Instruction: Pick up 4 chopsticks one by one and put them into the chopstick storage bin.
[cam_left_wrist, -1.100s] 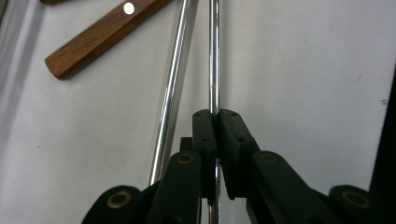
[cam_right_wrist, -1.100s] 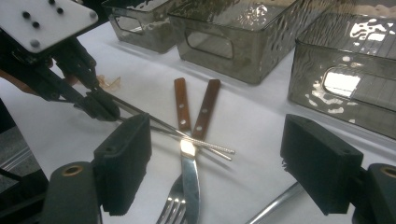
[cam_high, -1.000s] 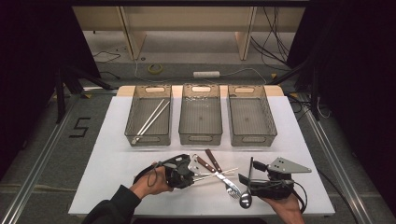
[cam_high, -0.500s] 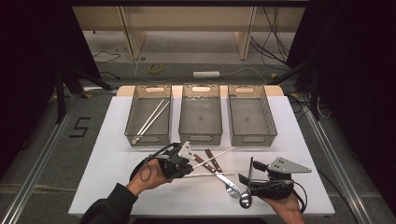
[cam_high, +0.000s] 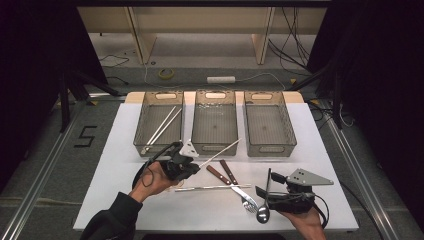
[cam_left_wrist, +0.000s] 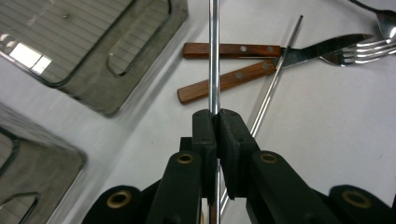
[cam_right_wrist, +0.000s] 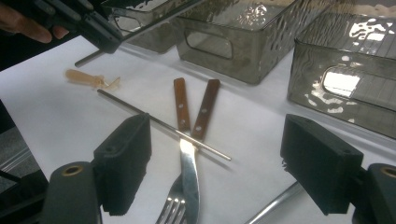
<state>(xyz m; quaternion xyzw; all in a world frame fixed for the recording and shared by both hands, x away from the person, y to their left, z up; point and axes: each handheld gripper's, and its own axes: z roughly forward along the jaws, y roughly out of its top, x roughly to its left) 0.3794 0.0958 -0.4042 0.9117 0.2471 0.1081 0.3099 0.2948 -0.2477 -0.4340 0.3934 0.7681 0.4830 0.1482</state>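
**Left claw lifts steel rod off the counter**

Raised and swung toward the trays since the earlier frame, the left claw (cam_high: 192, 164) now carries a thin, straight, polished steel rod (cam_high: 220, 153) clear of the white counter (cam_high: 120, 150), its free end slanting up toward the middle grey plastic tray (cam_high: 215, 145). In the left gripper view the jaws are pressed together on the rod (cam_left_wrist: 214, 56), which runs straight up between them.

Smooth and round, the rod looks light and stiff but slippery; it would likely pivot or slide in a loose pinch, so a firm hold nearer its middle seems safest. Two like it already lie in the left grey tray (cam_high: 145, 142).

Below on the counter rest a second steel rod (cam_high: 210, 188), two wooden-handled steak knives (cam_high: 222, 173), a steel fork (cam_high: 246, 199) and a steel spoon (cam_high: 262, 212). Over at the right, the right claw (cam_high: 265, 192) hangs just above that cutlery, its jaws spread wide with nothing between them, as the right gripper view shows. A third grey tray (cam_high: 290, 145) stands rightmost.
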